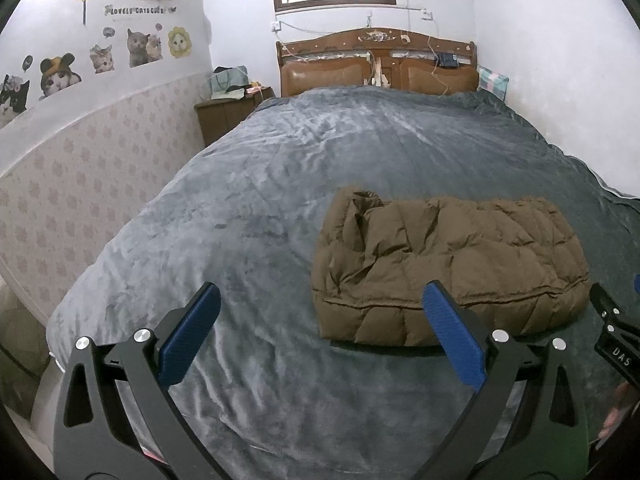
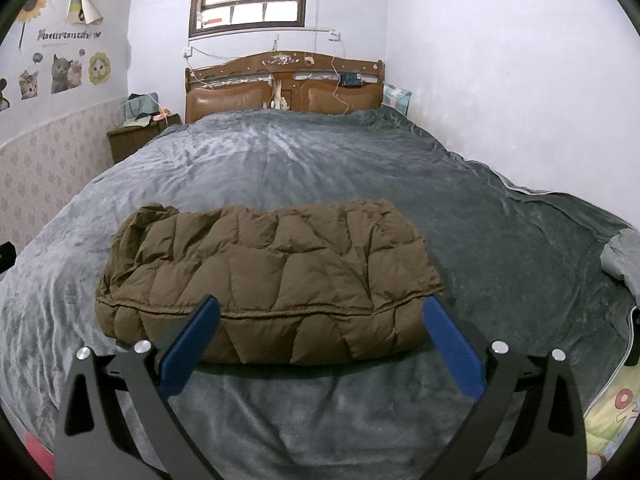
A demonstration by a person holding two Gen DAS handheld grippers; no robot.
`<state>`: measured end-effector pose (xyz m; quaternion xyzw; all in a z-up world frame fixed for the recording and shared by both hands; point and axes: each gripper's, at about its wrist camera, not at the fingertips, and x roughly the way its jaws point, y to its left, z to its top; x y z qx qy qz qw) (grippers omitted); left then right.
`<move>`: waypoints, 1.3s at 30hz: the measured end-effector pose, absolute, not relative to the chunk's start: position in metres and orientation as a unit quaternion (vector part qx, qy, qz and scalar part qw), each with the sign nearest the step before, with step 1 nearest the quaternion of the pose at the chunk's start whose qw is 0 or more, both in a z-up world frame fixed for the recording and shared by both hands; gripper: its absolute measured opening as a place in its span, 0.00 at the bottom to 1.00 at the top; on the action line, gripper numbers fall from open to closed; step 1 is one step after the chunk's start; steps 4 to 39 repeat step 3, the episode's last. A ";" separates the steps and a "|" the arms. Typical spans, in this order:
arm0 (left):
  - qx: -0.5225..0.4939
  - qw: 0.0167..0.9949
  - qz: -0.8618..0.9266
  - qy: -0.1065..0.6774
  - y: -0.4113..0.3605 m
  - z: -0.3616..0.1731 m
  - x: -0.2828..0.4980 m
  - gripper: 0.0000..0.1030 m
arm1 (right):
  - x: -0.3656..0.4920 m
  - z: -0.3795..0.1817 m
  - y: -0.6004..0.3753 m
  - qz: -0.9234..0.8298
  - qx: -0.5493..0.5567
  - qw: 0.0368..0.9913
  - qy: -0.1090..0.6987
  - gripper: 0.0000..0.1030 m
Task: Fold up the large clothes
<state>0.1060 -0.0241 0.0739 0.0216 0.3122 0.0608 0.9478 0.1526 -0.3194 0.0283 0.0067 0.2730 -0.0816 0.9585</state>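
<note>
Brown quilted jacket lay folded in puffy bundle on grey blanket, near foot of bed. Judged light, soft, springy, slippery shell; best grip at stitched hem along near edge. Right gripper at jacket's 6 o'clock, jaws wide apart, holding nothing. Left gripper at 7 o'clock, likewise spread, empty. Headboard at 12 o'clock, nightstand at 10; nothing obstructed.

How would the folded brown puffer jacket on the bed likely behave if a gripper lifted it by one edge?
The puffer jacket looks quilted and puffy, so probably light for its bulk. Being soft, loosely folded cloth, it would likely sag and unfold.
</note>
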 end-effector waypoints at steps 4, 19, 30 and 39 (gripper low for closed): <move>0.018 0.948 0.059 0.313 -0.024 0.074 0.107 0.97 | 0.153 0.028 -0.320 -0.081 0.006 0.958 0.274 0.98; 0.018 0.948 0.059 0.313 -0.024 0.074 0.107 0.97 | 0.153 0.028 -0.320 -0.081 0.006 0.958 0.274 0.98; 0.018 0.948 0.059 0.313 -0.024 0.074 0.107 0.97 | 0.153 0.028 -0.320 -0.081 0.006 0.958 0.274 0.98; 0.018 0.948 0.059 0.313 -0.024 0.074 0.107 0.97 | 0.153 0.028 -0.320 -0.081 0.006 0.958 0.274 0.98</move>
